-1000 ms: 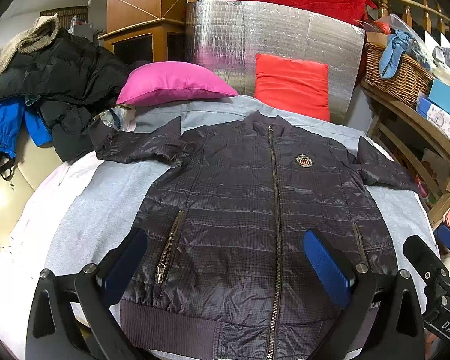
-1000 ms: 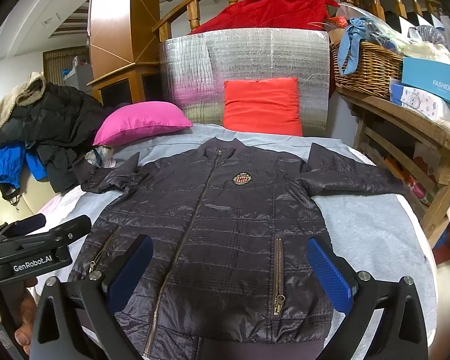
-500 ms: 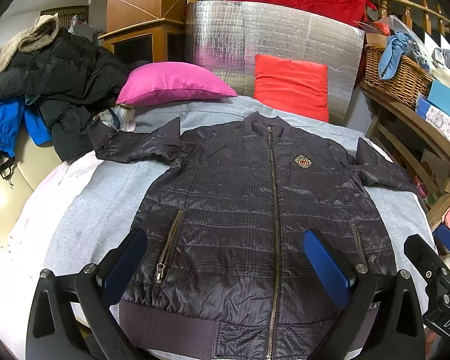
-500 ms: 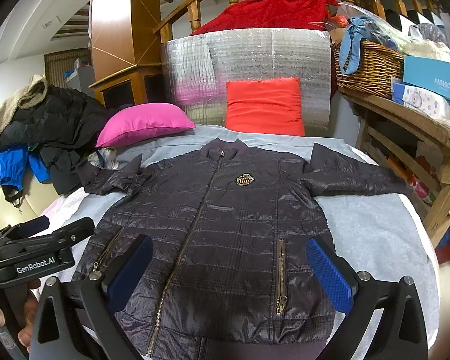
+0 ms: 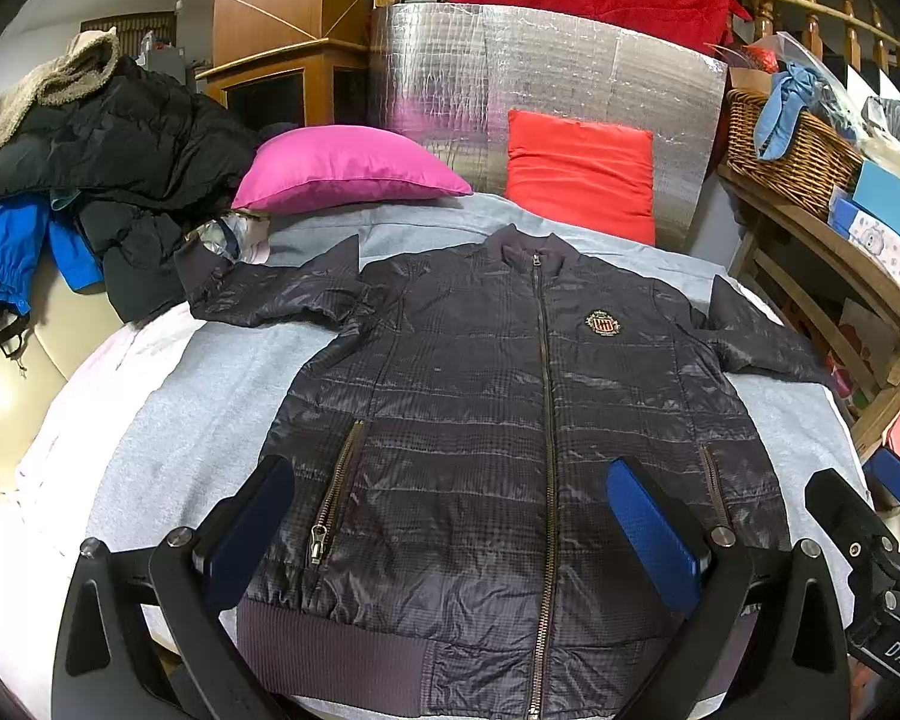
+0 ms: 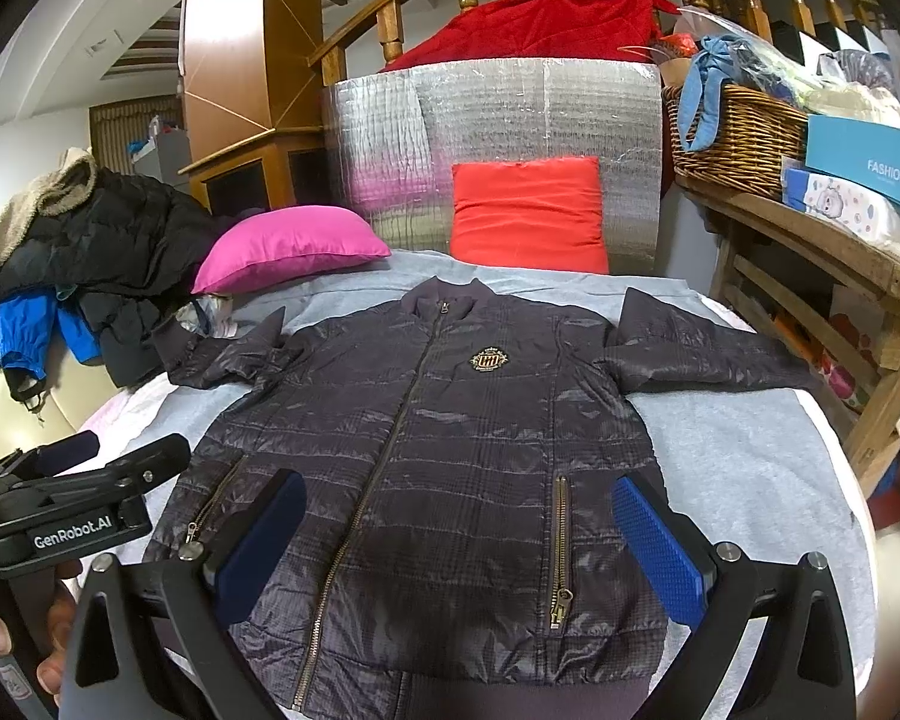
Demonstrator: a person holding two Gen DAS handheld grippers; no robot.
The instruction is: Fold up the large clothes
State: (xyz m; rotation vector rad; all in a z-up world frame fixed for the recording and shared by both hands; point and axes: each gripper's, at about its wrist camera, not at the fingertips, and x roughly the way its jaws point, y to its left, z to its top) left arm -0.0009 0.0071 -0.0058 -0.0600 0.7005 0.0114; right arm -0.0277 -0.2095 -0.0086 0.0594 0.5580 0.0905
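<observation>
Both your claws gape wide and empty — left claw [image 5: 450, 531], right claw [image 6: 459, 546] — over the zipped jacket [image 5: 510, 420], spread flat ahead. Beyond it: pink pillow [image 5: 342, 171], red cushion [image 5: 579, 171]; wicker basket [image 6: 738, 138] off right.

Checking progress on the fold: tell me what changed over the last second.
Almost nothing. Both tongs, left and right, stay open, hovering over the hem of the dark jacket, with only slight camera drift. Nothing gripped or released; the jacket stays flat, zipped, sleeves spread.
</observation>
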